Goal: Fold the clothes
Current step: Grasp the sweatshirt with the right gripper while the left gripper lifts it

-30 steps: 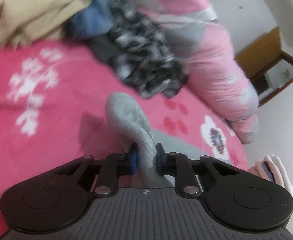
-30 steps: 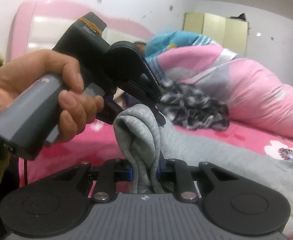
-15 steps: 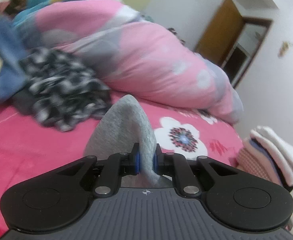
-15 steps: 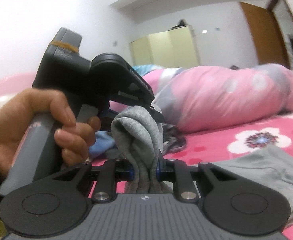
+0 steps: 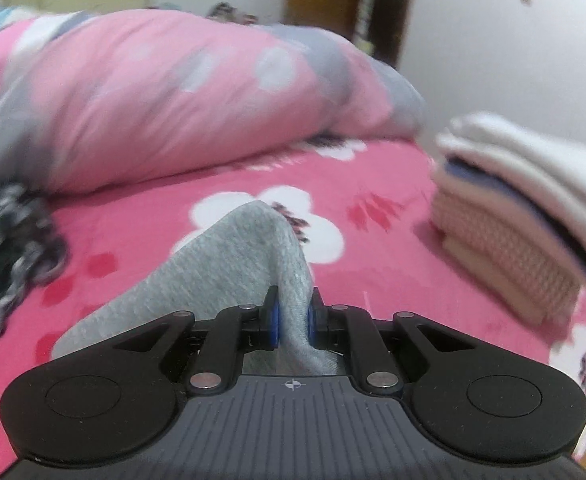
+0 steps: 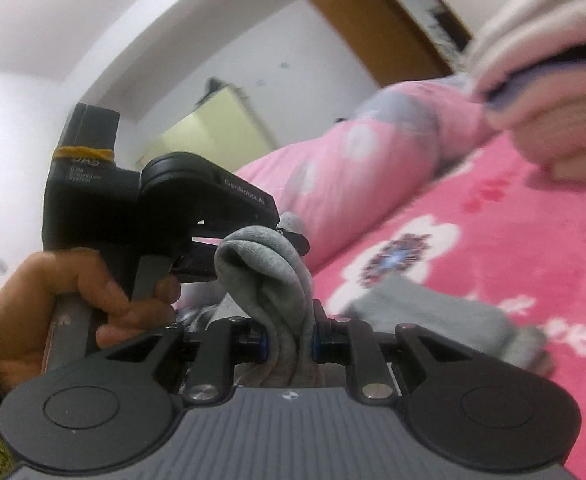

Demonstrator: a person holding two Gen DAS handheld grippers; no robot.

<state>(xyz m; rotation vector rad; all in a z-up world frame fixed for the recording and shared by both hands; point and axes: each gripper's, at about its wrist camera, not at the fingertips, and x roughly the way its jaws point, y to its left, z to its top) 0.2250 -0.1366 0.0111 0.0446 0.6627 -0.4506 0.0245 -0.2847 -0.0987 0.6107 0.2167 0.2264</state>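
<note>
On the pink flowered bed sheet, a stack of folded knitwear is already waiting; both the left gripper and the right gripper are pinching the soft grey garment, lifted and only partly folded.

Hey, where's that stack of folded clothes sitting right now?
The stack of folded clothes sits on the pink floral bedspread at the right of the left wrist view, just past the end of the rolled pink duvet; it also fills the right wrist view's upper right corner.
</note>
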